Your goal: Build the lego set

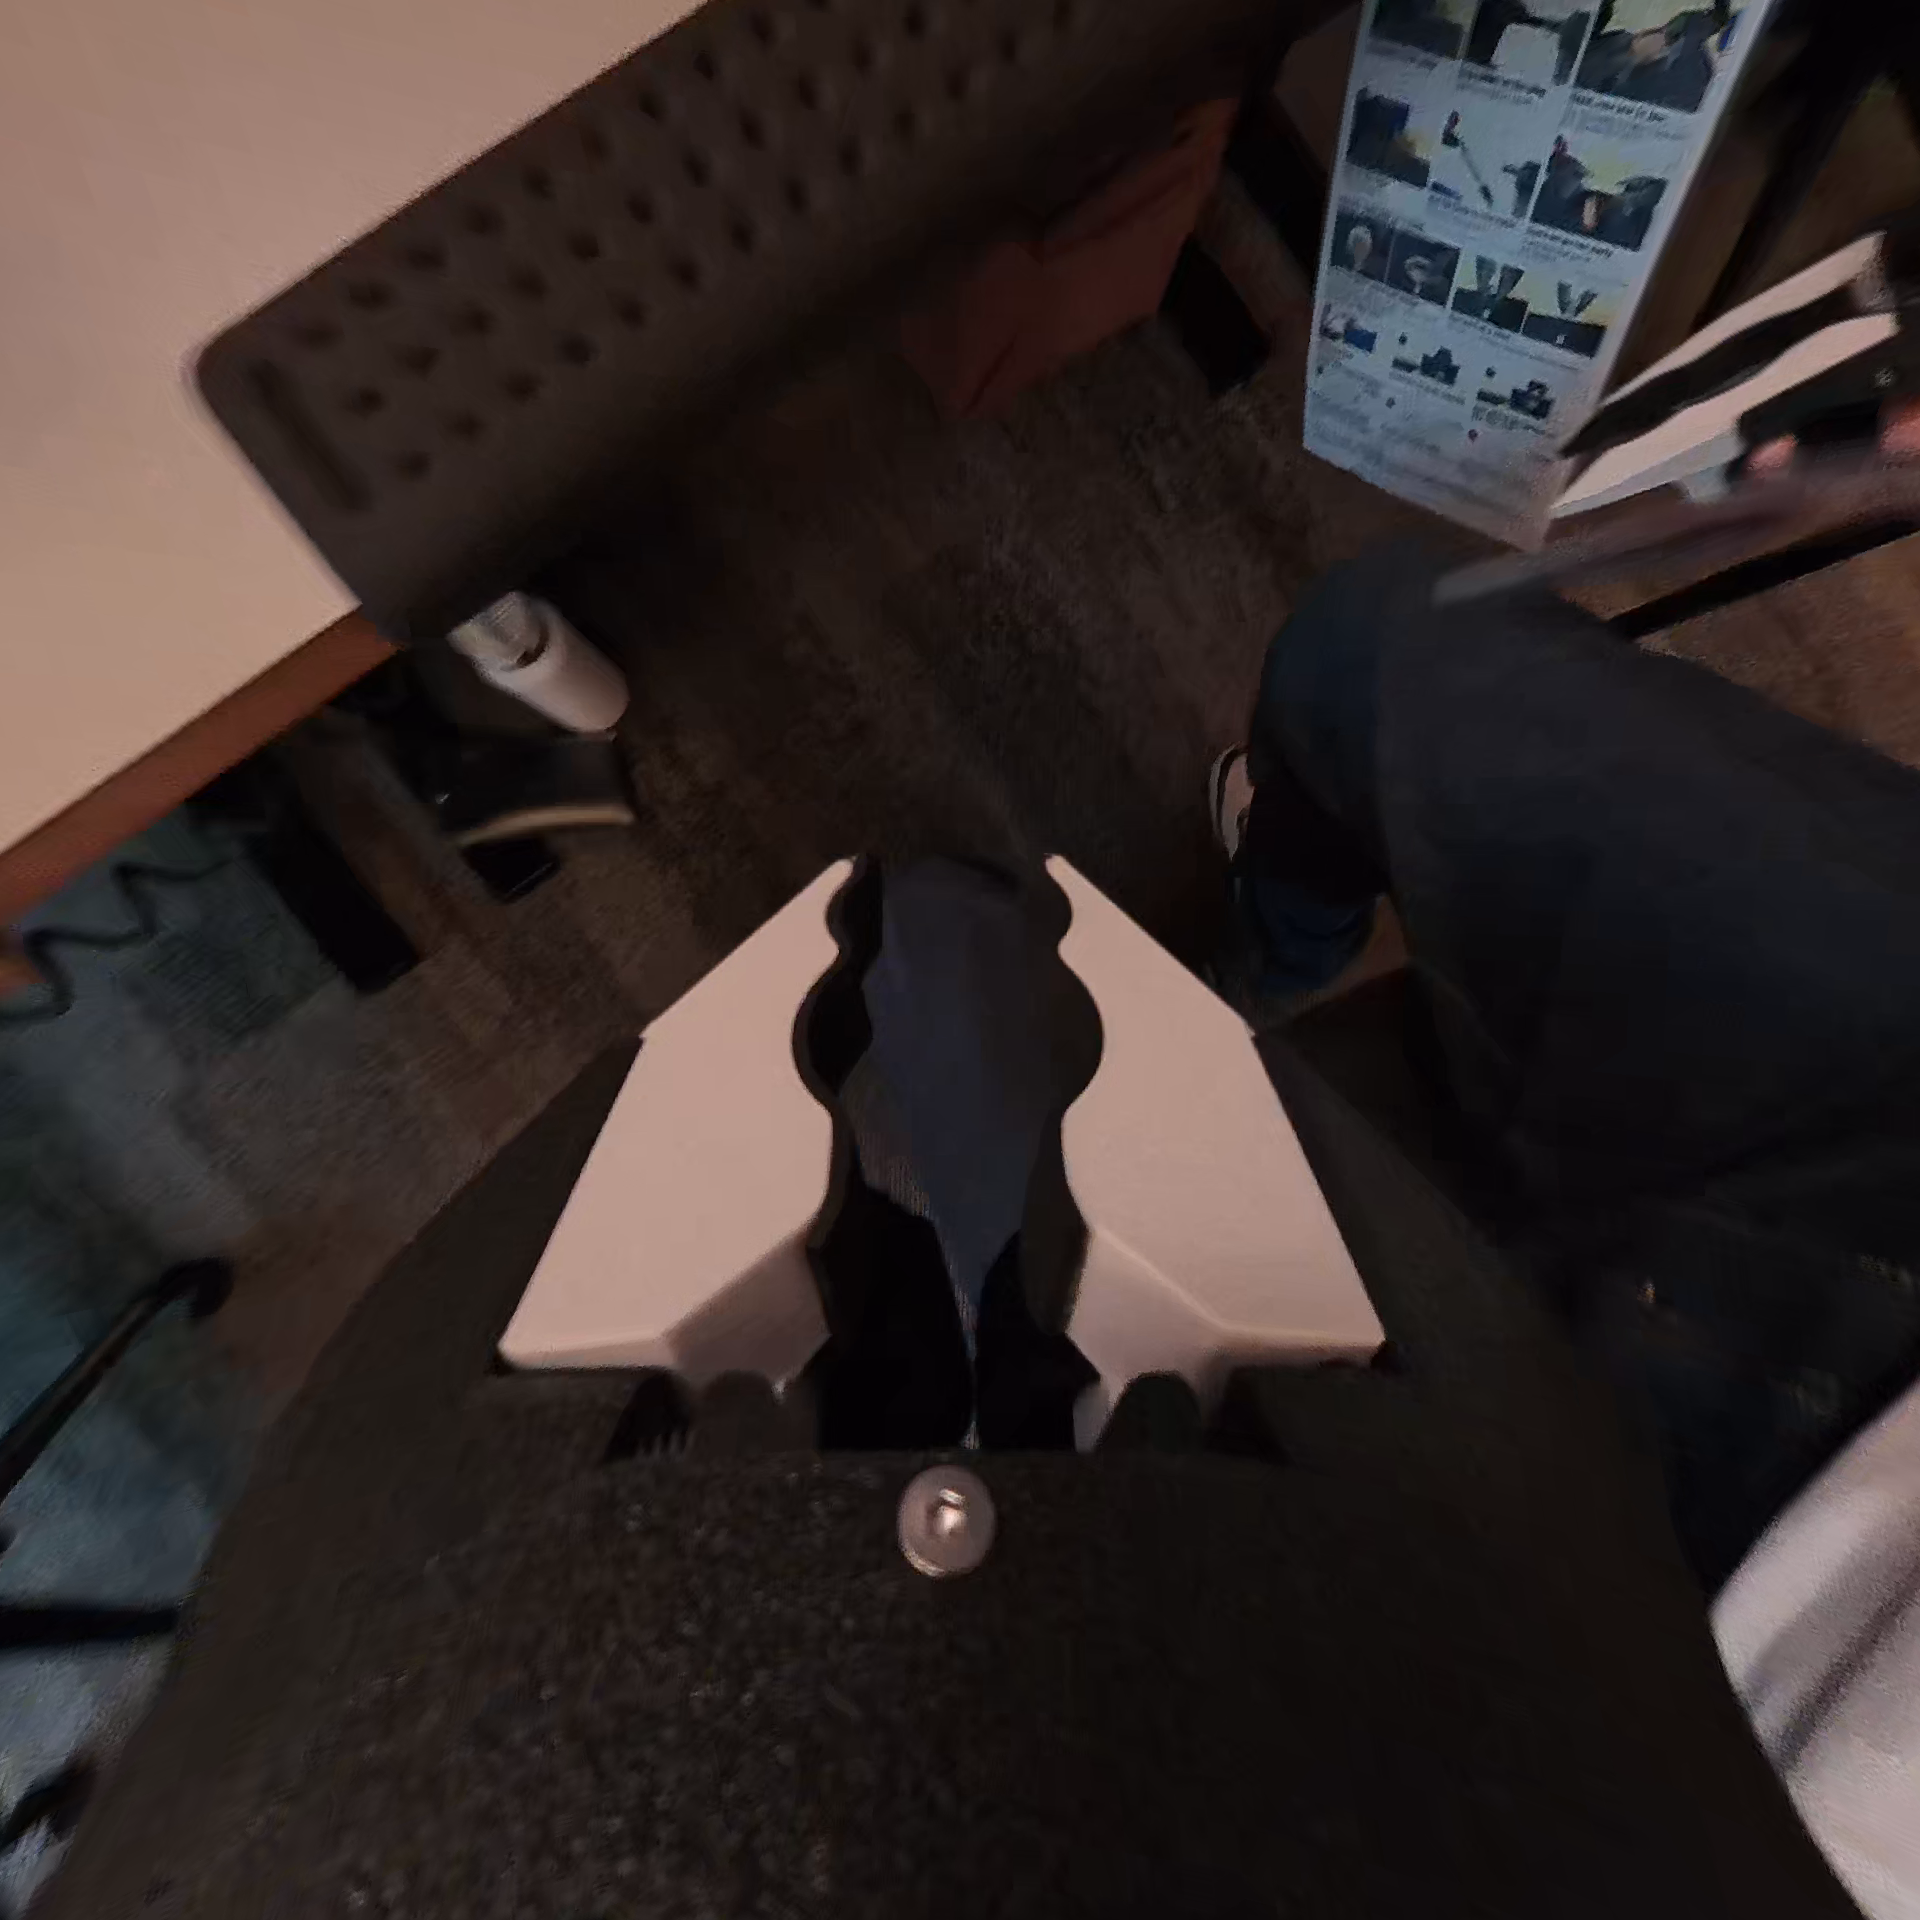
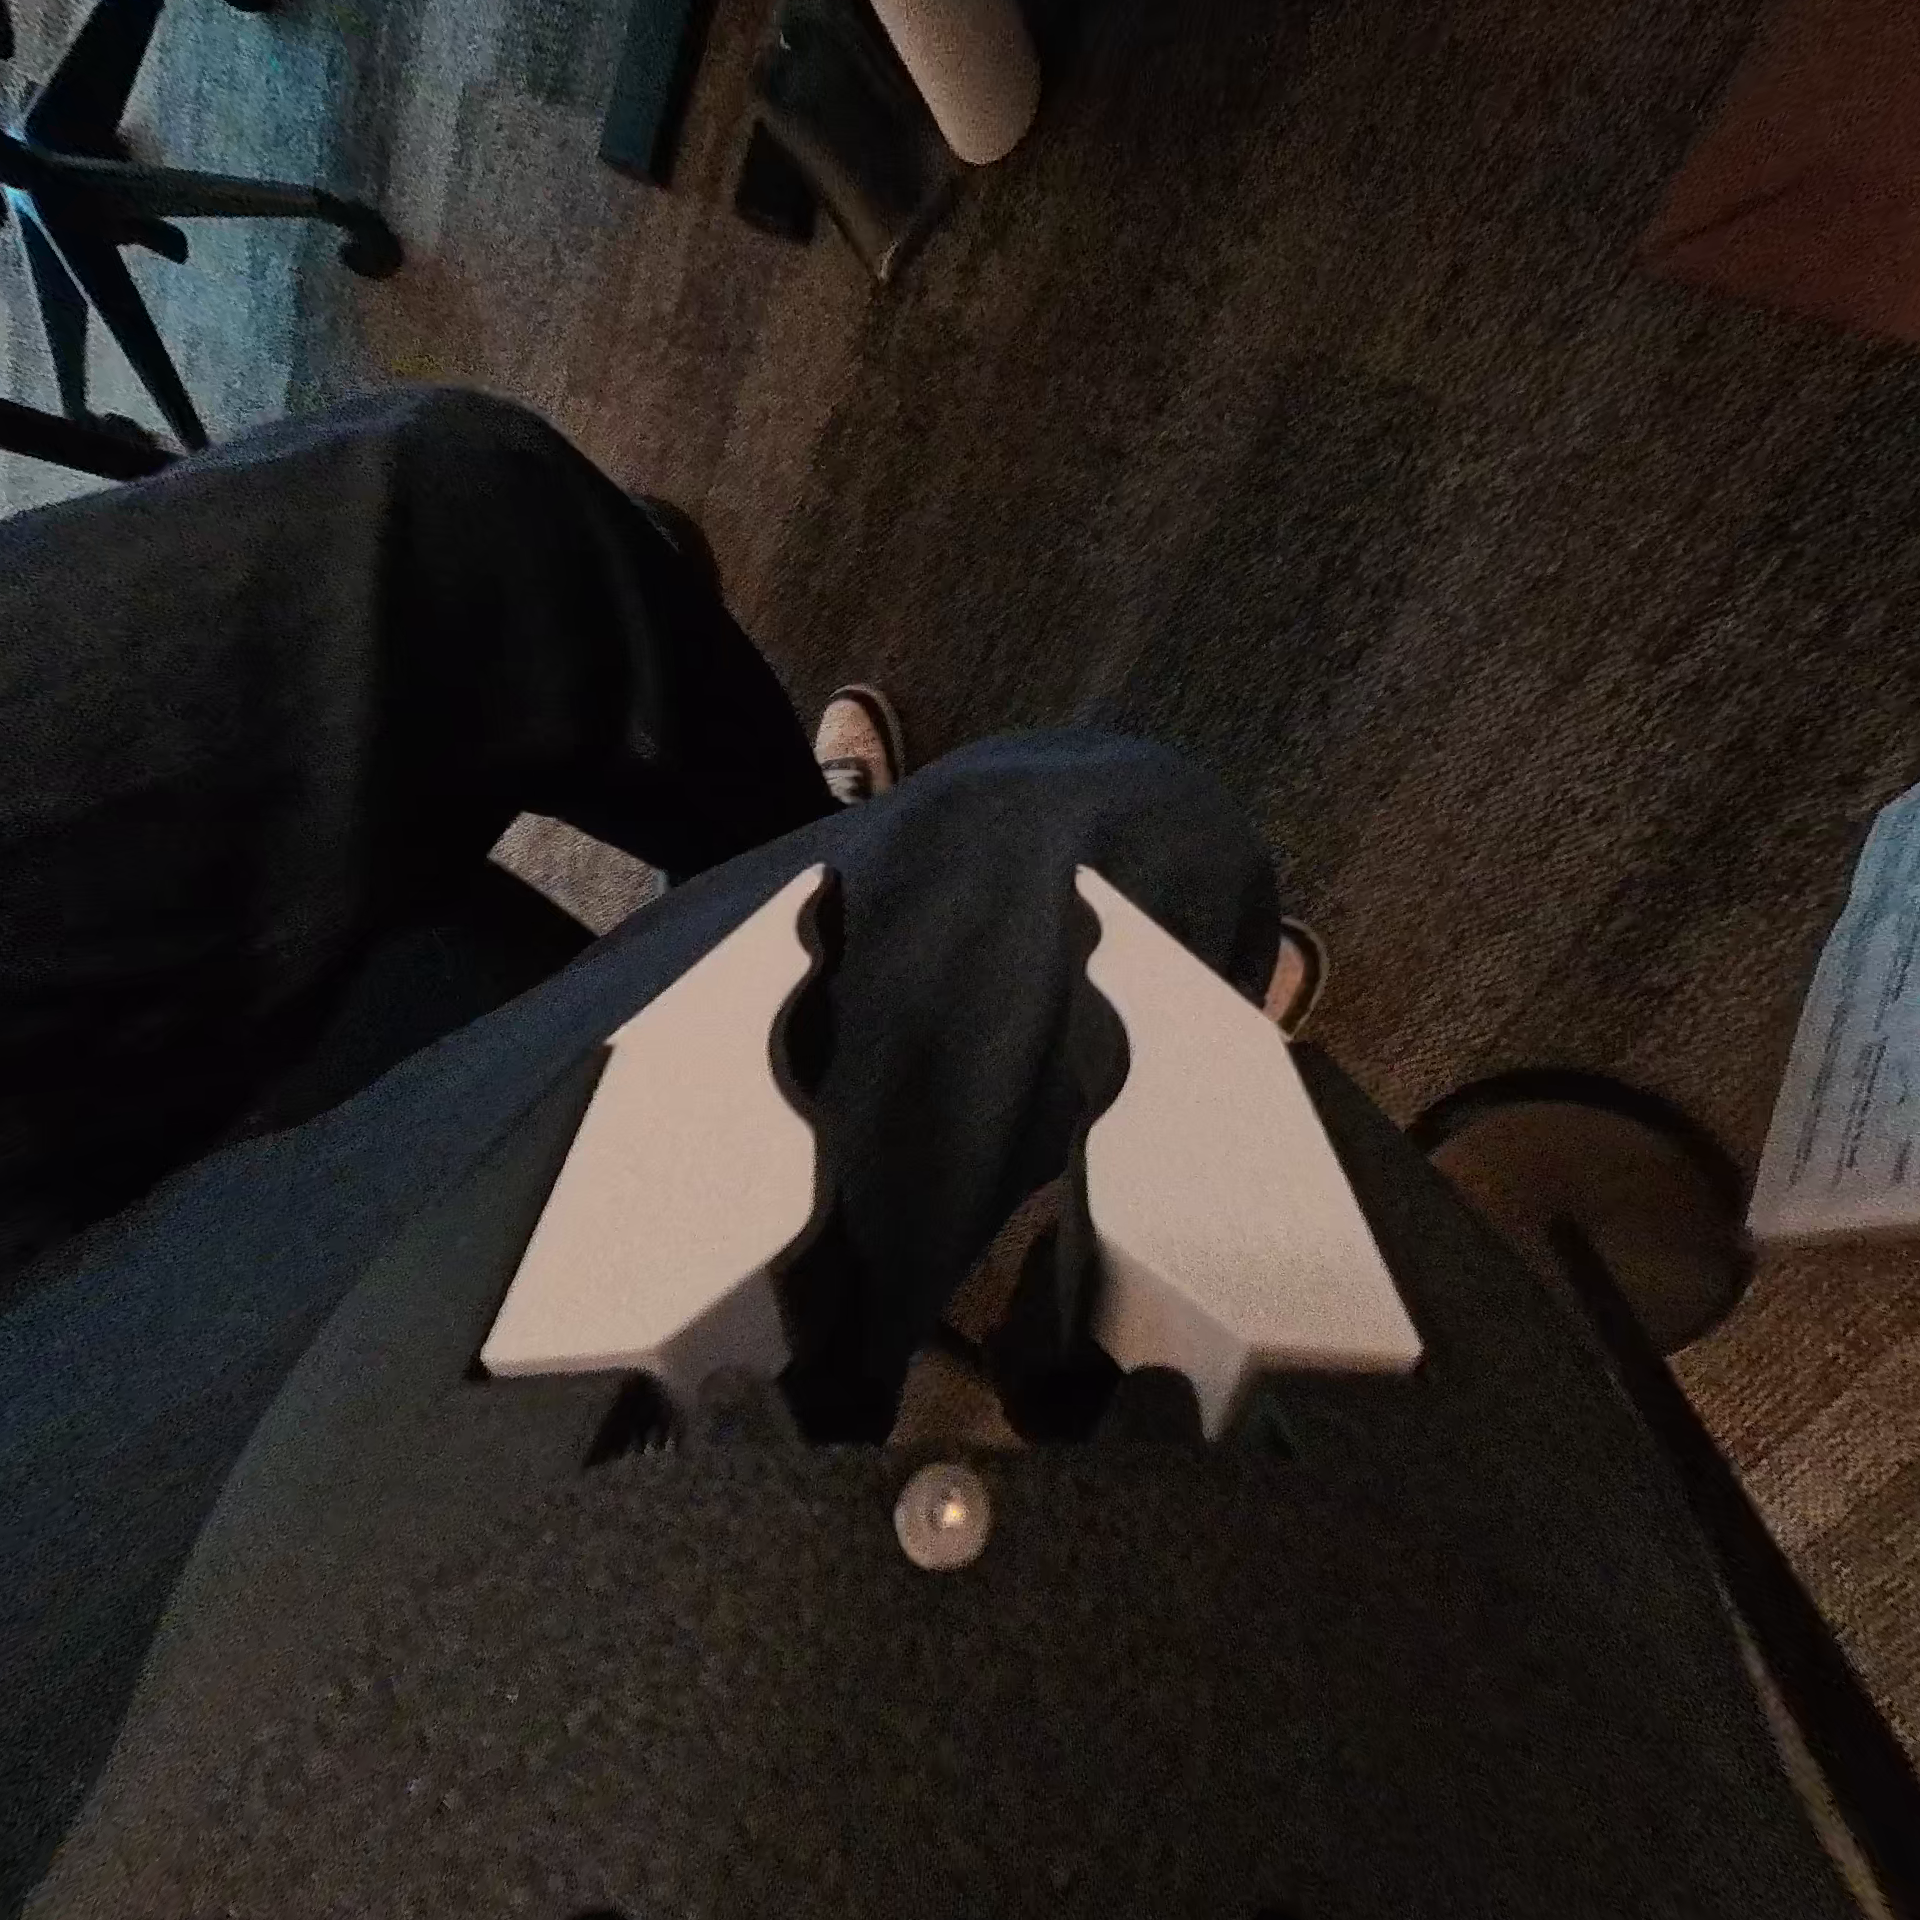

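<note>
No lego bricks show in either view. My left gripper has white fingers set apart with nothing between them. It points down at the dark carpet, below the edge of a light table. My right gripper is open and empty, and hangs over a person's knee in dark trousers. A printed box or sheet with several small pictures stands at the upper right of the left wrist view.
A black perforated panel runs under the table edge. A person's legs and shoes are on the carpet. A chair base is at the upper left. A white printed sheet lies at the right. A blurred white-and-black object is at the right edge. There is about 40 centimetres between the tips of the two grippers.
</note>
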{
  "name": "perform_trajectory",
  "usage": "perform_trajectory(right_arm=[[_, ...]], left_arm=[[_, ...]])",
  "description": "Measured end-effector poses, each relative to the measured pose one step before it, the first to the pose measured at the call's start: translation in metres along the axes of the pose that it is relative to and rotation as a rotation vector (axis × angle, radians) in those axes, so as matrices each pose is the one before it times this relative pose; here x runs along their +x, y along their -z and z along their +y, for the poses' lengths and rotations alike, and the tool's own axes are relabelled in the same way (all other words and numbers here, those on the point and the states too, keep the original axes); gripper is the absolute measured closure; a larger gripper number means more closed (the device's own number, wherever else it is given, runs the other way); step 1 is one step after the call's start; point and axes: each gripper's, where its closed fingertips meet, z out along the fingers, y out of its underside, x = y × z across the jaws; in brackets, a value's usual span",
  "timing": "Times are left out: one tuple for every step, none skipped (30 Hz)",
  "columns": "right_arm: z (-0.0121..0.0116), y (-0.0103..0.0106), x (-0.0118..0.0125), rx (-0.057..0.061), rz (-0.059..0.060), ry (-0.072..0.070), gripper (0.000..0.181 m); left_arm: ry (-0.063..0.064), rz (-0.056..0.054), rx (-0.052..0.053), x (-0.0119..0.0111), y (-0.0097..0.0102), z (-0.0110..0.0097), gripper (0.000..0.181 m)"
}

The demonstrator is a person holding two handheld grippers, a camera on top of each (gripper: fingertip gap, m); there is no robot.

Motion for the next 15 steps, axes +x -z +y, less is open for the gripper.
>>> perform_trajectory(right_arm=[[-0.00286, 0.01774, -0.01315, -0.0081, -0.0149, -0.0303, 0.142], [-0.00354, 0.02085, -0.01398, -0.006, -0.0132, -0.0366, 0.143], [-0.00221, 0.02233, -0.01438, -0.0171, -0.0117, -0.0387, 0.143], [-0.00071, 0.0228, -0.01408, -0.0275, -0.0068, -0.0298, 0.141], [-0.00108, 0.023, -0.01319, -0.0226, 0.002, -0.0141, 0.14], [-0.00333, 0.02283, -0.01184, -0.0082, 0.0096, 0.0005, 0.141], [-0.0046, 0.02129, -0.01048, -0.0037, 0.0114, 0.0071, 0.142], [-0.00554, 0.01897, -0.00884, -0.0027, 0.0104, 0.0099, 0.142], [-0.00635, 0.01589, -0.00685, 0.0021, 0.0087, 0.0114, 0.142], [-0.00645, 0.01231, -0.00459, 0.0038, 0.009, 0.0112, 0.142], [-0.00552, 0.00873, -0.00229, 0.0008, 0.0093, 0.0105, 0.142], [-0.00383, 0.00547, 0.00001, -0.0058, 0.0101, 0.0087, 0.142], [-0.00246, 0.00274, 0.00165, -0.0101, 0.0101, 0.006, 0.142], [-0.00165, 0.00104, 0.00268, -0.0111, 0.0093, 0.0024, 0.141], [-0.00121, 0.0, 0.00263, -0.0111, 0.0064, -0.0021, 0.14]], left_arm=[[0.0154, -0.0108, -0.0248, -0.00224, 0.02241, -0.00542, 0.156], [0.0253, 0.0101, -0.0211, 0.00101, 0.02246, -0.00611, 0.156], [0.0278, 0.0256, -0.0216, 0.0038, 0.02218, -0.00652, 0.156], [0.0183, 0.0295, -0.02, 0.00531, 0.02183, -0.00675, 0.156], [0.0037, 0.0159, -0.0103, 0.00372, 0.02088, -0.00749, 0.156], [-0.0049, -0.0043, 0.007, 0.00037, 0.01946, -0.00916, 0.156], [-0.0067, -0.0076, 0.0166, -0.00167, 0.01694, -0.01003, 0.157], [-0.0028, -0.0004, 0.0144, -0.00266, 0.01325, -0.00931, 0.157], [0.0041, 0.0033, 0.01, -0.00394, 0.0094, -0.00798, 0.157], [0.0108, -0.0027, 0.013, -0.00615, 0.0056, -0.00741, 0.157], [0.0146, -0.0027, 0.0166, -0.00697, 0.00261, -0.00698, 0.157], [0.0158, 0.0062, 0.0148, -0.00588, 0.00003, -0.00604, 0.156], [0.0154, 0.0102, 0.0093, -0.00498, -0.00181, -0.00483, 0.156], [0.0128, 0.0025, 0.0048, -0.00494, -0.0027, -0.00425, 0.156], [0.0088, -0.0053, 0.002, -0.00465, -0.00284, -0.00399, 0.156]])
